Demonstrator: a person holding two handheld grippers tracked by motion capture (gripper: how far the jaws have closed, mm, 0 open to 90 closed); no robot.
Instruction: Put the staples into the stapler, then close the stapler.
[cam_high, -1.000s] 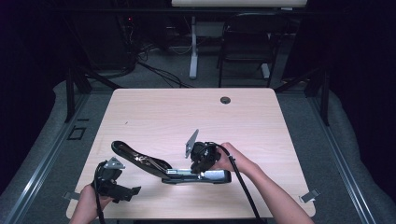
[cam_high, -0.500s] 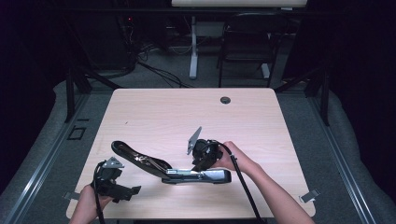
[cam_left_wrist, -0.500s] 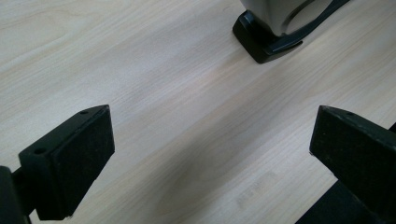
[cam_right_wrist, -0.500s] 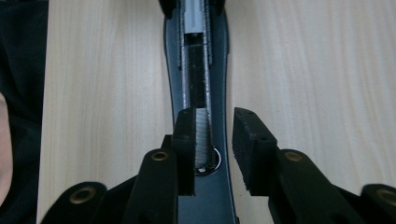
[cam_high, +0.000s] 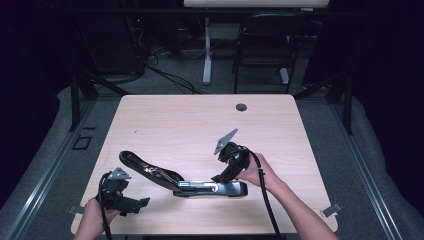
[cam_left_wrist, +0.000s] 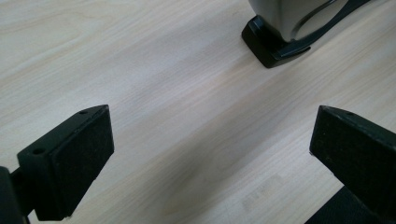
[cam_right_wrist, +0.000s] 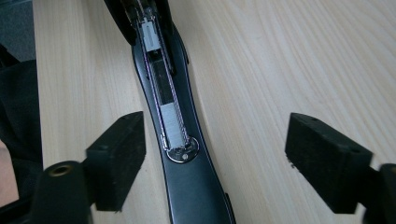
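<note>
1. Right gripper (cam_high: 220, 178) hangs over the right end of the stapler (cam_high: 200, 187), tilted down toward it; its jaws have just been opening and now stand wide apart, the stapler's base running between them with a gap on each side.
2. Left gripper (cam_high: 142, 202) sits at the table's (cam_high: 190, 125) near left corner in the person's left hand (cam_high: 92, 220), jaws spread with only bare tabletop between them.
3. Opened flat, the stapler lies along the near part of the table: a glossy black base on the right, and a curved black arm reaching up and left from the hinge.
4. From above, the stapler reads as a long dark shape with a bright metal strip at its middle.
5. In the right gripper view the stapler (cam_right_wrist: 175, 121) shows more detail: a narrow channel with silvery rails, a grey block of staples inside it, and a small round metal plate at the near end, set in smooth, rounded black plastic.
6. Both pads (cam_right_wrist: 116, 158) there are blocky, matte black and slightly grainy.
7. In the left gripper view one black rubbery corner of the stapler (cam_left_wrist: 266, 42) rests on the pale, fine-grained wood, with a light-coloured curved part above it.
8. Seen from above, the right gripper carries a grey three-cornered plate (cam_high: 226, 141) and a black cable (cam_high: 265, 200) trailing along the forearm.
</note>
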